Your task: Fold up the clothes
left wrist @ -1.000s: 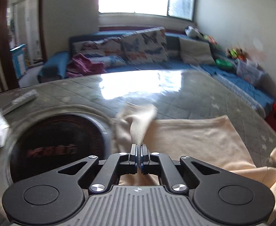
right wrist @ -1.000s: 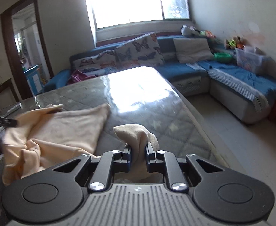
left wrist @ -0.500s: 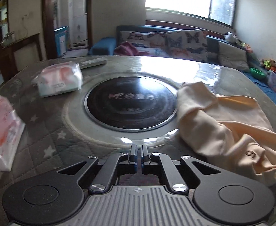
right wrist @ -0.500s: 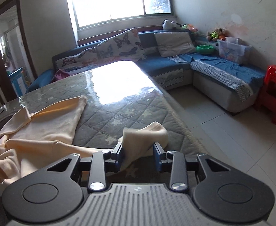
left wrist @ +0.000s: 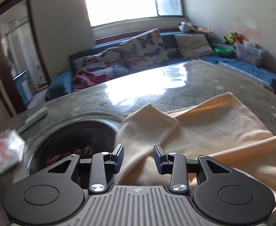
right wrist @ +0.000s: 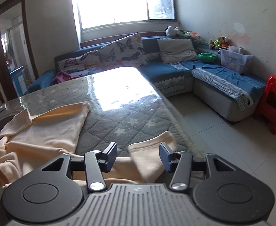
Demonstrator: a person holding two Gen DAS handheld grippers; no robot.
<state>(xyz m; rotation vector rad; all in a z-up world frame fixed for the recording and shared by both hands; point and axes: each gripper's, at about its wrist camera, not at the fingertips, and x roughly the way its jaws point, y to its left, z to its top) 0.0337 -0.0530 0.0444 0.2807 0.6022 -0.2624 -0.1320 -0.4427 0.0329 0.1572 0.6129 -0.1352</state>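
A cream garment lies spread and rumpled on the grey quilted table top. One sleeve end lies loose just ahead of my left gripper, which is open with the sleeve cloth between its jaws, not gripped. In the right wrist view the garment lies at left, and another sleeve end lies between the open jaws of my right gripper near the table's right edge.
A round black hotplate is set in the table left of the garment. A wrapped pack and a flat remote lie at left. A blue sofa and red stool stand beyond the table's right edge.
The left gripper, shut and clear of the garment half a second ago, is now open over a sleeve end. The right gripper has opened wider and the sleeve lies loose.
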